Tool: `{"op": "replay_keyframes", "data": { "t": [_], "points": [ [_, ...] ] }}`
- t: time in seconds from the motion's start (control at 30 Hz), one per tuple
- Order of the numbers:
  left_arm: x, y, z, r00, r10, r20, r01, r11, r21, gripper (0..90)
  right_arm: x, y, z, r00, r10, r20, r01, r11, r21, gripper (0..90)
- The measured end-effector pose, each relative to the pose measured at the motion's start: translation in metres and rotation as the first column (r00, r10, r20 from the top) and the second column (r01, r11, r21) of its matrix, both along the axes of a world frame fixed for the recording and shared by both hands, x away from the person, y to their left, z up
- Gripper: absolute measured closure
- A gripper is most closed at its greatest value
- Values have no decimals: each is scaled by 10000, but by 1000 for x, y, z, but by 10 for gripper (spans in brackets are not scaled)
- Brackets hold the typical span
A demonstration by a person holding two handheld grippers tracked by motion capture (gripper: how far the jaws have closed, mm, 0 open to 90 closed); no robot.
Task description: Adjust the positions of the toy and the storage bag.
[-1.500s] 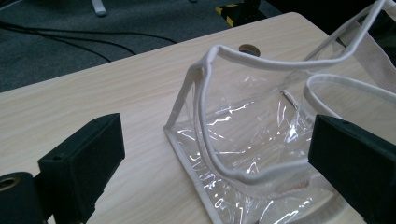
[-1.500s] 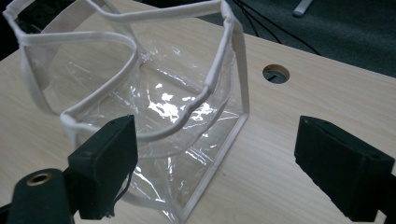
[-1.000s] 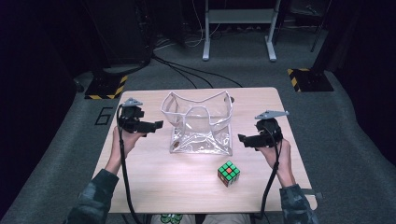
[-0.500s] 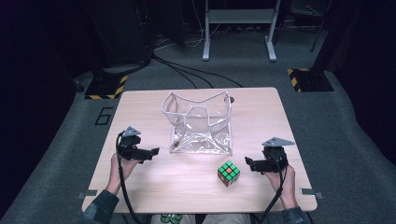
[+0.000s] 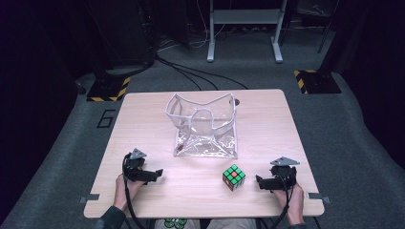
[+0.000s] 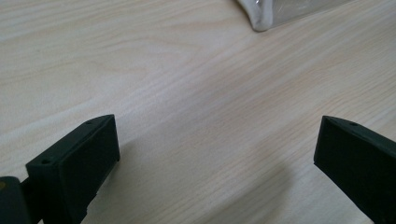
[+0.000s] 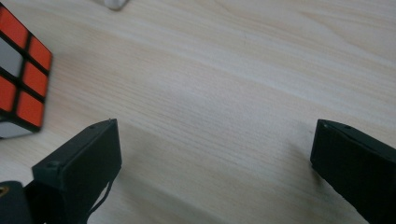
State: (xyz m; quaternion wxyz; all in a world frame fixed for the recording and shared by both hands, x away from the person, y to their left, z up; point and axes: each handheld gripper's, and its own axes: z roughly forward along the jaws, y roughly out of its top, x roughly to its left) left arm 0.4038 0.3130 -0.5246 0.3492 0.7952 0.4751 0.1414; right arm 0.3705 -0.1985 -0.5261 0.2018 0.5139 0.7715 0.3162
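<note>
left gripper: jaws wide, nothing held, low over table | right gripper: jaws wide, nothing held | cube: just left of right gripper | clear bag: ahead, between both

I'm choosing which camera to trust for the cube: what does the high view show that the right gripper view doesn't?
High view alone: the whole clear plastic bag, the cube's green top face, the left gripper and both hands. Right gripper view alone: a close look at the puzzle cube's orange side past its own wide-open jaws. Both: the cube, untouched, and the wooden table.
</note>
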Motion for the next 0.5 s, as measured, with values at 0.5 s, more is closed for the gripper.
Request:
{"op": "replay_keyframes", "data": {
  "t": [0.5],
  "points": [
    [-9,-6,-6,9963,353,789,-412,9963,748,2,-4,0,-4,9989,-68,464,73,9999,-116,0]
  ]
}}
